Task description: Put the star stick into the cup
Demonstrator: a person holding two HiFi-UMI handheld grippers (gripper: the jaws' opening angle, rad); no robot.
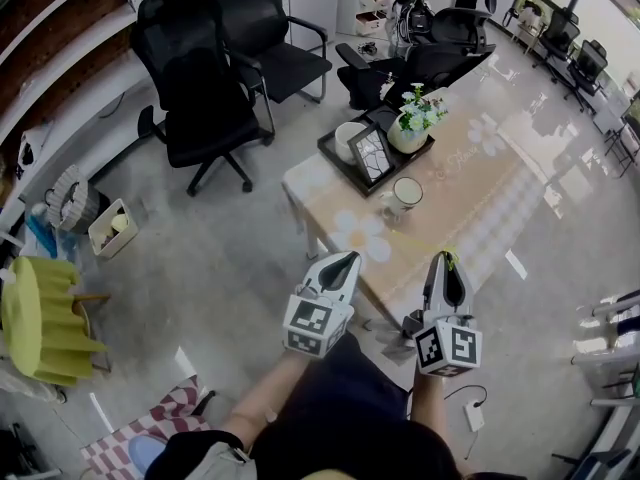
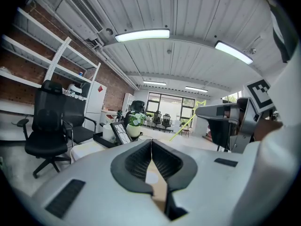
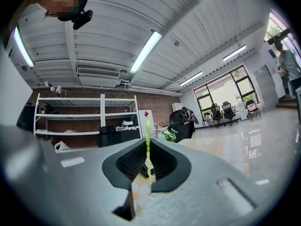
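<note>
Head view read across, left to right:

- Lower centre, just left of middle: left gripper [image 1: 349, 257], jaws pressed together with nothing between, confirmed in the left gripper view [image 2: 151, 147]. Judged idle, no part in the carry
- Above and slightly right, on the near end of the table [image 1: 480, 208]: black tray [image 1: 338, 170] carrying a white bowl, a picture frame and a flower vase. Not task items
- Just right of the tray's near corner: cup [image 1: 406, 194], white, upright, mouth up, nothing seen inside. Standing on the table beside the tray, not on it
- Below the cup, right of centre: star stick [image 1: 424, 241], thin, yellow-green, off the table. Slanting from the right gripper up and left toward the cup, with the free end near the cup but outside it and apart from the rim
- Lower half, right of centre: right gripper [image 1: 446, 259], clamped on the stick, apparently near its star end. In the right gripper view [image 3: 147, 149] seen as 1 vertical green line pinched between the 2 pads

Progress: pickup done, stick in hand and aimed at the cup. Left to do: close the gap, bring the free end over the mouth, lower in, let go. Estimated roughly halfway, insertion not yet started
</note>
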